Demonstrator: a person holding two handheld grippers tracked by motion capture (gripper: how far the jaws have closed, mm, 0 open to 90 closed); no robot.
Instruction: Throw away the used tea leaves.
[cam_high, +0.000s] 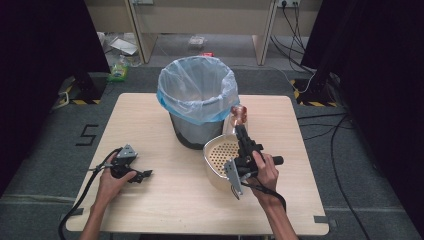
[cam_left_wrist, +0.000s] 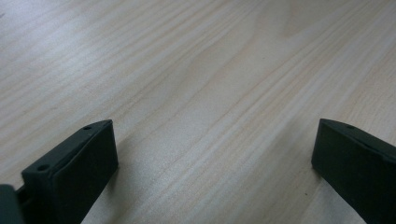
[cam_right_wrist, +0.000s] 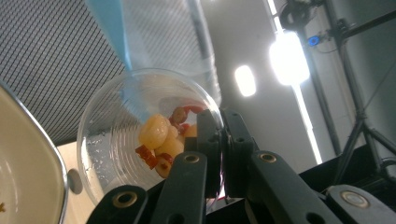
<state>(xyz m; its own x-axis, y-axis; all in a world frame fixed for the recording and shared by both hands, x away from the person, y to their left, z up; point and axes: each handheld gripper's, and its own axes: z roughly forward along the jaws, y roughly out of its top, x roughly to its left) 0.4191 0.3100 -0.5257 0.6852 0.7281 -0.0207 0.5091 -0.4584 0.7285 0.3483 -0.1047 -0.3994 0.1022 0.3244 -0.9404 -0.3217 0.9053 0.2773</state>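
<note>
Right claw (cam_right_wrist: 223, 154) pinches the clear cup's (cam_right_wrist: 116, 140) rim, hiding some food (cam_right_wrist: 161, 137); left claw (cam_left_wrist: 215, 163) gapes wide.

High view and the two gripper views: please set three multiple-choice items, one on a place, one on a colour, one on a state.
1. Where does the strainer basket stand?
A. in front of the bin, toward the person
B. behind the bin
C. on the floor

2. What colour is the liner of the bin?
A. red
B. light blue
C. black

3. How is the right claw?
A. wide open over bare table
B. lying on the table
C. shut on the rim of the clear cup, which holds bits of food

Key: 1 A, the high view shows it on the table by the bin's near side. 2 B, blue plastic folds over the rim. 3 C, its jaws pinch the cup wall in the right gripper view.
</note>
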